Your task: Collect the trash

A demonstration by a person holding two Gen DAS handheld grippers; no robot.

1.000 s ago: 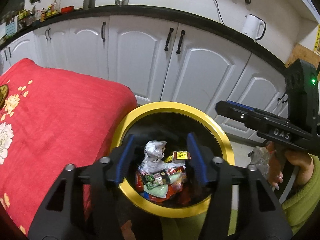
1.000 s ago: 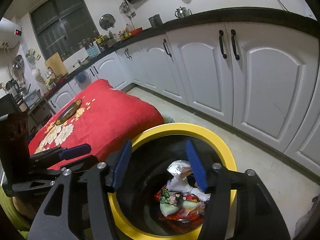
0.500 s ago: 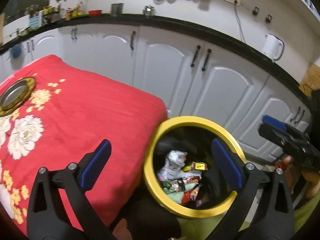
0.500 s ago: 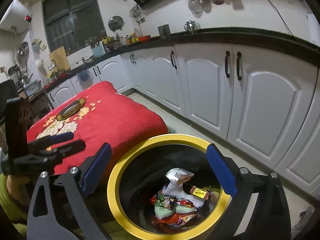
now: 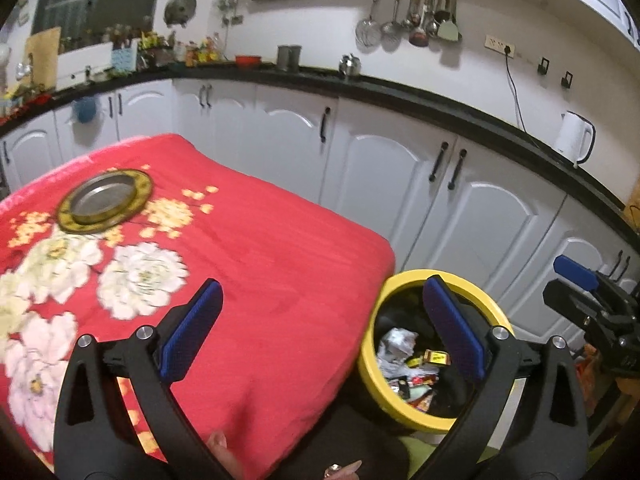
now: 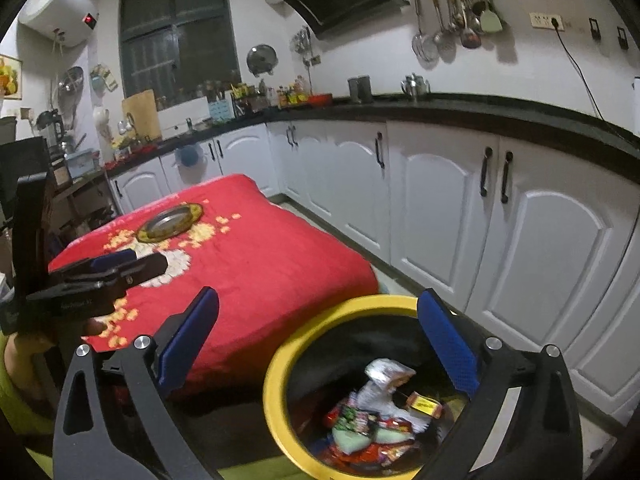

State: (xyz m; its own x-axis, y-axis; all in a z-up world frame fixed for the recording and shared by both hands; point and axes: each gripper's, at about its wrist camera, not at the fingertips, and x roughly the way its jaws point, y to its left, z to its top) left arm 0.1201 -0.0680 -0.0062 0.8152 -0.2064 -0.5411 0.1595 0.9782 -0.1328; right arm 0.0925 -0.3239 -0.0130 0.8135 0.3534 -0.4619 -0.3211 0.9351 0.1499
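Now trash (image 6: pixel 376 416) lies binned below the empty, wide-open right hand-held gripper (image 6: pixel 320 336).

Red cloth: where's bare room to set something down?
The red cloth is bare from the metal dish at its far end to the near edge beside the bin. Only the dish sits on it. The bin holds piled wrappers.

Bin rim (image 6: pixel 276 376) was seen yellow, interior black. Wrappers (image 6: pixel 372 428) inside were noted red, green, silver. Bench cloth (image 5: pixel 256 264) was red, printed with white and yellow flowers. Tongs pads (image 5: pixel 188 334) were blue on black frames. Cabinets (image 6: pixel 552 256) were white, handles black.
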